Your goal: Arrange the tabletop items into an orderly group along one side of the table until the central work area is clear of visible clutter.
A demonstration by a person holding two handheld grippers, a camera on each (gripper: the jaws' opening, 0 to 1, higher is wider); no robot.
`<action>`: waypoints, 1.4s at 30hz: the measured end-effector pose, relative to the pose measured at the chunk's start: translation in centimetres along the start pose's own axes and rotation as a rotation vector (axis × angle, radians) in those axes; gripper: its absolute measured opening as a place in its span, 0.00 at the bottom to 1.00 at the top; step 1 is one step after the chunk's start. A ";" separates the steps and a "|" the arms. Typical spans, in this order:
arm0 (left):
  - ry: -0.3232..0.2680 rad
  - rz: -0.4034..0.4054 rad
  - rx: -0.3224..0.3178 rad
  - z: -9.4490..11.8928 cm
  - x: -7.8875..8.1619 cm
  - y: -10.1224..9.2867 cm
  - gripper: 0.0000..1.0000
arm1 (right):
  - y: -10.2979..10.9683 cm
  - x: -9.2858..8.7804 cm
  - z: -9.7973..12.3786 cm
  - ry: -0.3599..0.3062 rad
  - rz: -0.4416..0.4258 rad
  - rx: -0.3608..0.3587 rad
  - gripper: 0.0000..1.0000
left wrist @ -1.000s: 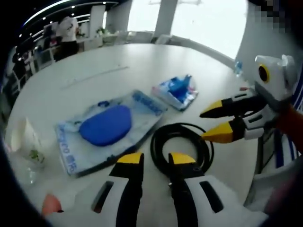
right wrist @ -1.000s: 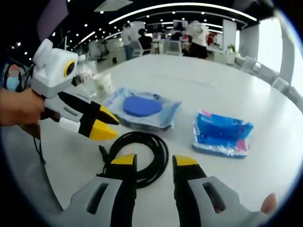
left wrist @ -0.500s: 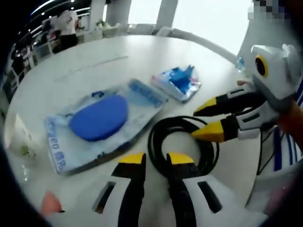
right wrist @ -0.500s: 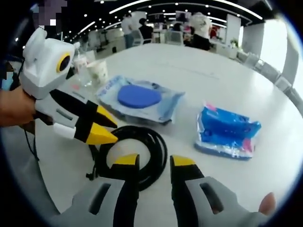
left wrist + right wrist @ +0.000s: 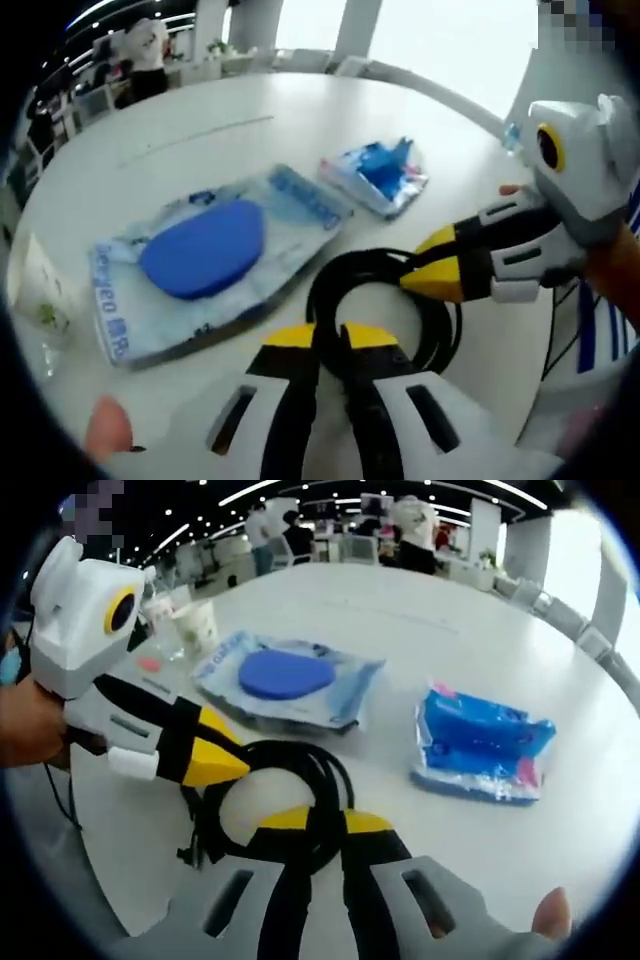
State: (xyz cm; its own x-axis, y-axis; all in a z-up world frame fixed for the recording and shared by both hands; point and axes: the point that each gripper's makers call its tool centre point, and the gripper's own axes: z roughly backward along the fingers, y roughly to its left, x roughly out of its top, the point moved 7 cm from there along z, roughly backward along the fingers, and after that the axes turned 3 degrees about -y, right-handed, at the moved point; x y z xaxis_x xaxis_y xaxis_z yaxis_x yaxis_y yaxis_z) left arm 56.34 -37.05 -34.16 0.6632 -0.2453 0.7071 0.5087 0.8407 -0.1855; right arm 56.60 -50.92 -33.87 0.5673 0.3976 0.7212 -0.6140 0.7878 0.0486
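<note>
A coiled black cable [image 5: 352, 264] lies on the white round table [image 5: 200, 130] just ahead of both grippers. My left gripper [image 5: 328, 336] is shut on the coil's near side. My right gripper [image 5: 422, 276] comes in from the right with its yellow tips pressed together on the coil's far rim. In the right gripper view, my right gripper [image 5: 325, 822] pinches the black cable [image 5: 300, 756], and my left gripper [image 5: 226, 761] bites the coil from the left. Beyond the cable lie a clear packet with a blue oval pad [image 5: 203, 250] [image 5: 285, 673] and a blue wipes pack [image 5: 380, 176] [image 5: 482, 746].
A paper cup [image 5: 195, 630] and a clear glass stand near the table edge, left of the pad packet, with a small pink thing [image 5: 150, 664] beside them. People and chairs [image 5: 415, 550] are at the room's far side. The table's far half is bare.
Both grippers have gone from open to shut, each closing on the black cable coil. Both cameras have moved a little closer to the coil.
</note>
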 end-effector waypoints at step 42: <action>0.001 -0.069 -0.055 -1.7 1.1 -2.7 0.09 | -3.1 -1.3 1.6 0.007 -0.063 -0.042 0.07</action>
State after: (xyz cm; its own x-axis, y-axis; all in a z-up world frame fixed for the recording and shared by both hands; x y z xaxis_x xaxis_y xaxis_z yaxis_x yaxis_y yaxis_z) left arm 56.61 -40.44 -34.07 0.6258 -0.3021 0.7191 0.5826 0.7941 -0.1734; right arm 56.90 -54.58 -33.88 0.6084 0.3496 0.7125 -0.5530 0.8307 0.0646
